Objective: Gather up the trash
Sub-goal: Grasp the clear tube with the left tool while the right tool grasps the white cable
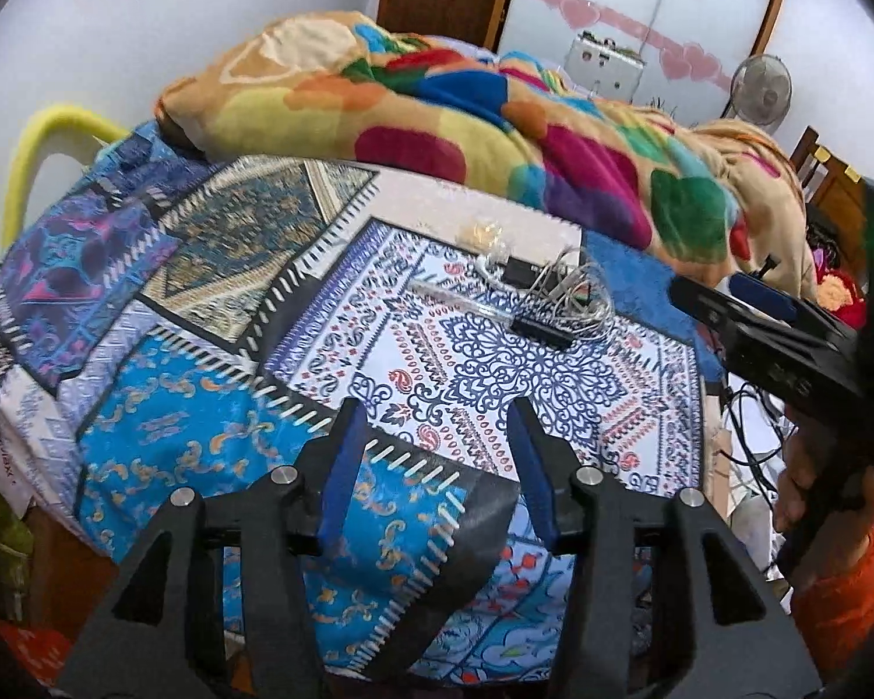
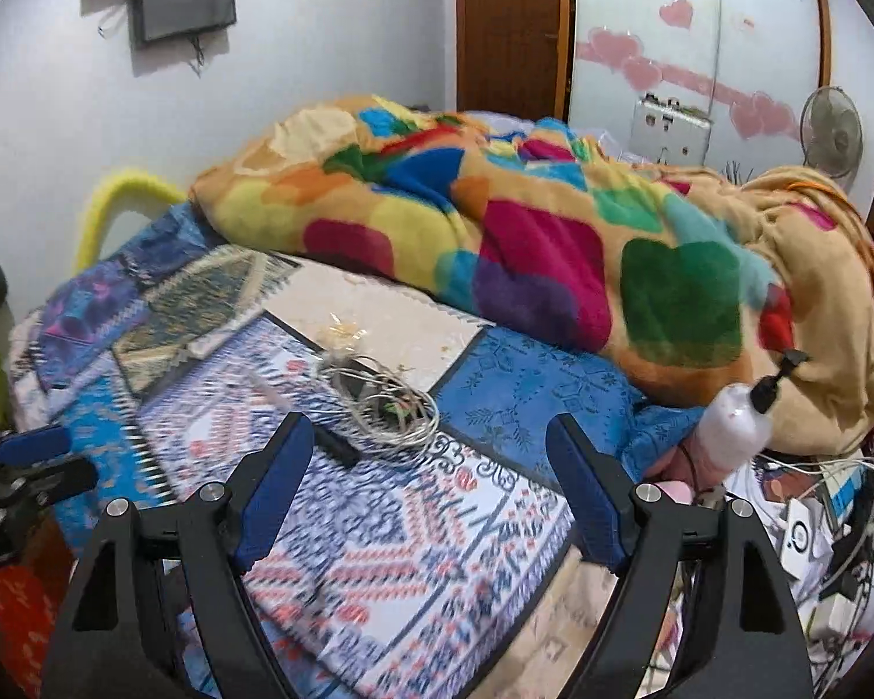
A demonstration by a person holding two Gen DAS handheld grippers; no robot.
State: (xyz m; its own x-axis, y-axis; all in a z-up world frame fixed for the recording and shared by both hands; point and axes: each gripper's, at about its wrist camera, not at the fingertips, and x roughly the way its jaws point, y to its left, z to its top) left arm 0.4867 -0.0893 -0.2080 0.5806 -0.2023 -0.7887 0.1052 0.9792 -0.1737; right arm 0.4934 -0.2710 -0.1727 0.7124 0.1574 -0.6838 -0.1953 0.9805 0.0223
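We hold both grippers above the near edge of a bed [image 1: 204,448] covered in a patchwork sheet of blue, white and red prints. Our left gripper [image 1: 437,425] hangs released, its blue-padded fingers spread wide with nothing between them. Our right gripper [image 2: 431,437] is likewise spread and holds nothing; in the left wrist view it shows at the right edge.

The trash lies well ahead of both grippers, toward the middle of the bed: a crumpled clear wrapper [image 1: 483,233] with something yellowish inside, resting on a pale patch of the sheet. Just beside it sit a tangle of white cable [image 1: 571,291], a thin clear tube [image 1: 460,300] lying flat, and a small black bar-shaped object [image 1: 542,331] that we cannot identify.

Behind these a multicoloured blanket [image 2: 524,233] is heaped across the far side. At the right edge of the bed a pump bottle [image 2: 734,425] leans, with loose cables and chargers below it.
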